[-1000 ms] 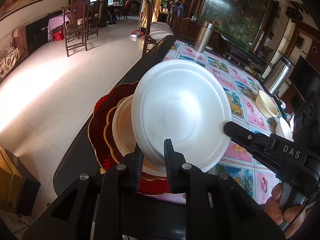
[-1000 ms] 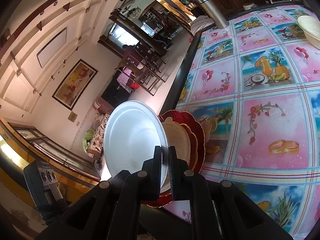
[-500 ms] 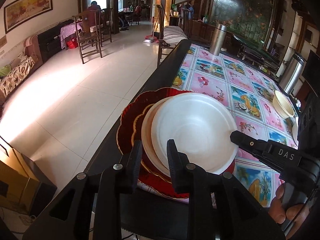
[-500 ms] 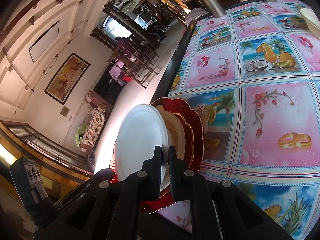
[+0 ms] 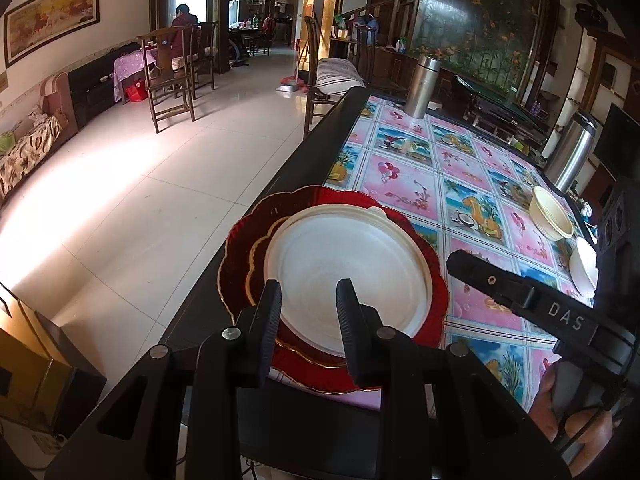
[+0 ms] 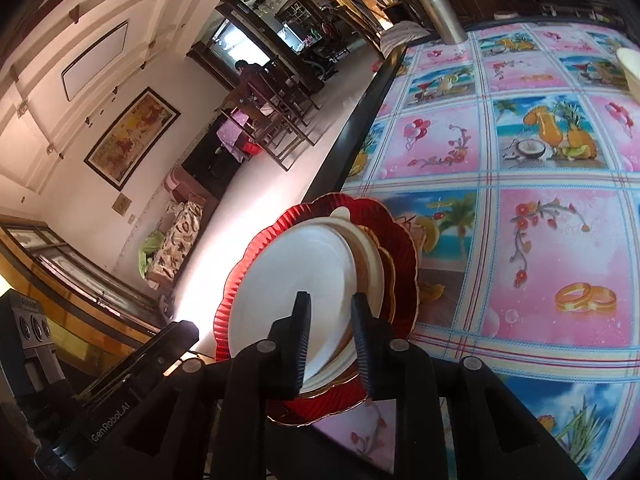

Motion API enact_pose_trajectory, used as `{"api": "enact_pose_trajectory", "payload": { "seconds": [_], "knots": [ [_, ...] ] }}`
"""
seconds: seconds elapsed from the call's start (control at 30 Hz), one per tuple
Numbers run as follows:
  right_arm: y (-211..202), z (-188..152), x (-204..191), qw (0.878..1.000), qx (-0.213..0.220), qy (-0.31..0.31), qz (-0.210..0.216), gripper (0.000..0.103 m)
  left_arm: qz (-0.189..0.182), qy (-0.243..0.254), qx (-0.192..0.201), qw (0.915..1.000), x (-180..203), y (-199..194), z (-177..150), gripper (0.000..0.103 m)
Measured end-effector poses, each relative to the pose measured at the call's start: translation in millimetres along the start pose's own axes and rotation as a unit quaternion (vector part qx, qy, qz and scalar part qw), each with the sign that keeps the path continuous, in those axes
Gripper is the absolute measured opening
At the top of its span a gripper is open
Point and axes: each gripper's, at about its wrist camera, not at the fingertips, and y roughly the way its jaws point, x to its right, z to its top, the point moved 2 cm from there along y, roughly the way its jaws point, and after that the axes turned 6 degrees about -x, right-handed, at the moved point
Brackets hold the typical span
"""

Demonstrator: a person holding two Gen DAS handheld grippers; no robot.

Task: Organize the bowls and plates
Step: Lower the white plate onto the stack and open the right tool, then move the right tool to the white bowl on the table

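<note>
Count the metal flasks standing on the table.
2: one steel flask at the table's far end near the left edge, another further right at the far side. More may be hidden out of frame.

Lived-in home, open dining and living room. Long dining table [image 5: 336, 128] under fruit-print oilcloth [image 5: 448, 176], landmark. Left of it: tiled floor [image 5: 120, 200], wooden chairs [image 5: 170, 76], seated person [image 5: 182, 26] (back turned), floral sofa [image 5: 28, 148], framed painting [image 5: 50, 16]. Beyond table's far end: flower mural [image 5: 476, 20].
</note>
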Motion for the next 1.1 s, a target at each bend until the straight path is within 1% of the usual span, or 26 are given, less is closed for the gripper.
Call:
{"api": "enact_pose_trajectory", "payload": {
  "seconds": [0.03,0.07,0.13,0.23,0.33,0.4,0.43,0.47,0.5,0.63,0.73,0.87,0.97,1.1],
  "knots": [
    [-6.0,1.2,-0.8,1.0,0.006,-0.009,-0.007,0.036,-0.002,0.004,-0.001,1.0,3.5,-0.5,-0.1,0.026],
    [-12.1,2.1,-0.5,1.0,0.011,-0.014,-0.007,0.041,-0.004,0.009,0.0,1.0,7.7,-1.4,-0.5,0.026],
    [-28.0,5.3,3.4,0.999,0.031,-0.017,-0.005,0.042,-0.007,0.018,-0.002,0.9998,16.6,-2.1,-0.8,0.026],
    [-49.2,9.6,18.8,0.998,0.058,-0.008,-0.018,0.046,-0.017,0.033,-0.007,0.9993,34.1,-1.3,-2.8,0.026],
    [-63.2,11.5,46.0,0.997,0.067,0.012,-0.031,0.046,-0.033,0.059,-0.022,0.9974,59.3,4.0,-8.3,0.026],
    [-72.0,10.5,68.8,0.996,0.071,0.034,-0.039,0.046,-0.043,0.078,-0.036,0.9954,78.3,9.3,-13.1,0.031],
    [-77.9,10.4,80.6,0.995,0.073,0.047,-0.043,0.046,-0.051,0.088,-0.045,0.9938,88.9,12.2,-16.3,0.038],
    [-84.3,9.6,91.8,0.994,0.078,0.057,-0.047,0.046,-0.062,0.096,-0.054,0.992,99.8,14.8,-19.6,0.043],
    [-91.6,8.7,103.6,0.993,0.083,0.067,-0.05,0.046,-0.071,0.105,-0.062,0.99,110.5,17.5,-23.1,0.044],
    [-127.7,1.5,149.2,0.986,0.116,0.099,-0.072,0.046,-0.09,0.149,-0.093,0.9804,158.6,26.5,-37.6,0.044],
    [-157.9,-4.1,183.2,0.979,0.141,0.123,-0.081,0.046,-0.11,0.18,-0.12,0.9702,194.5,34.2,-49.9,0.044],
    [-199.5,-19.7,225.7,0.968,0.175,0.152,-0.101,0.046,-0.125,0.21,-0.151,0.9578,238.1,46.5,-61.2,0.044],
    [-230.3,-30.4,257.1,0.958,0.197,0.174,-0.116,0.046,-0.138,0.224,-0.169,0.9498,269.1,52.2,-61.4,0.044],
    [-268.8,-39.2,291.9,0.946,0.219,0.195,-0.136,0.046,-0.165,0.23,-0.184,0.9412,310.8,56.7,-45.4,0.044]
  ]
}}
